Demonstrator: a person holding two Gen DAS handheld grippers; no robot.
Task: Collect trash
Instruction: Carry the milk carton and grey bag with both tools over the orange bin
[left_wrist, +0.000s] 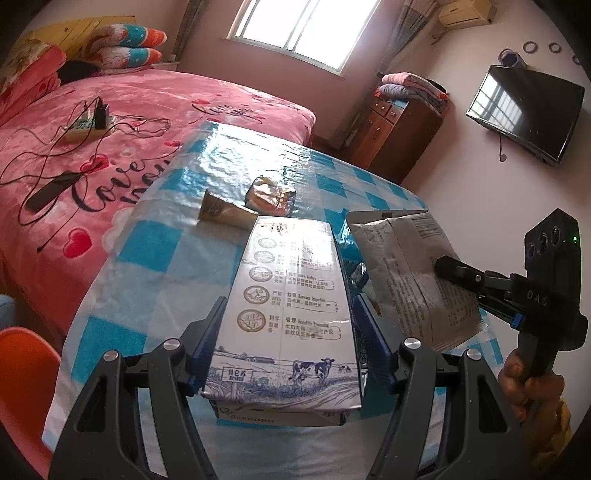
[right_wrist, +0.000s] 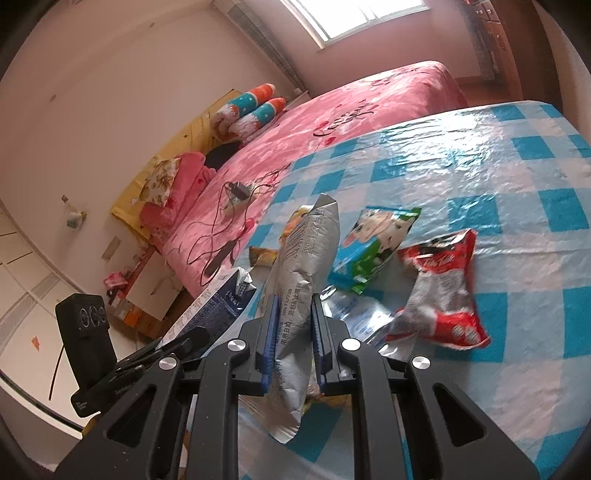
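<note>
Two pieces of trash are already in hand above the bench (left_wrist: 155, 258). The left gripper (left_wrist: 284, 332) is clamped across the broad faces of a milk carton (left_wrist: 291, 295): light, probably empty, stiff along its folded edges but easy to dent mid-panel, so the sides are the place to hold it. The right gripper (right_wrist: 291, 332) is pinched tight on a crumpled silver wrapper (right_wrist: 299, 280), thin, limp and slick, best held well in from the edge. A red packet (right_wrist: 443, 291), a green-and-white pouch (right_wrist: 373, 240) and what looks like a flattened clear bottle (right_wrist: 354, 314) lie on the checked cloth, all light and crushable
</note>
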